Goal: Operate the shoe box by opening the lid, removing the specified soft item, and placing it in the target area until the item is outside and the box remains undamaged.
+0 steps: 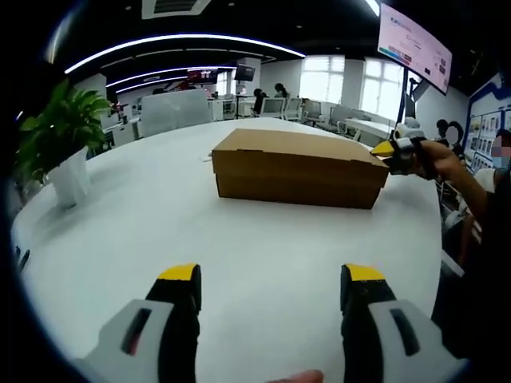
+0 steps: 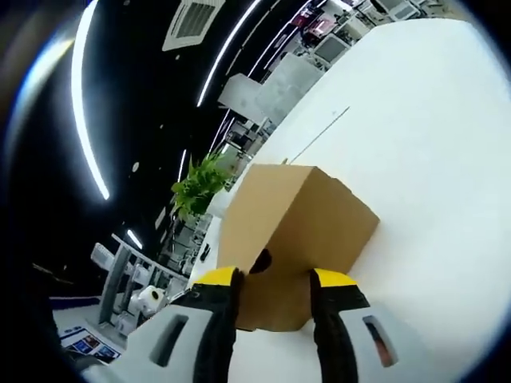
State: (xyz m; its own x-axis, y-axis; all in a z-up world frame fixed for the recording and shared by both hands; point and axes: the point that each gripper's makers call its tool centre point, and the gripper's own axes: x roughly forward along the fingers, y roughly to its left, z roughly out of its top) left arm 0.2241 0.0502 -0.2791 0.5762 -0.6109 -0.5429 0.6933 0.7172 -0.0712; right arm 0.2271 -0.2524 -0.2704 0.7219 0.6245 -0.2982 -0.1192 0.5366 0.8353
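White table point(image 1: 263, 263), shoe box point(image 1: 299, 169), potted plant point(image 1: 60, 140)

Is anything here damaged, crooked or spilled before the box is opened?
Nothing stands out. The shoe box sits flat on the white table with its lid closed and no visible dents. The potted plant stands upright.

Plain brown shoe box point(image 1: 299, 167) on a white table point(image 1: 263, 255) — green plant point(image 1: 56, 128), yellow-tipped grey left tongs point(image 1: 271, 291)
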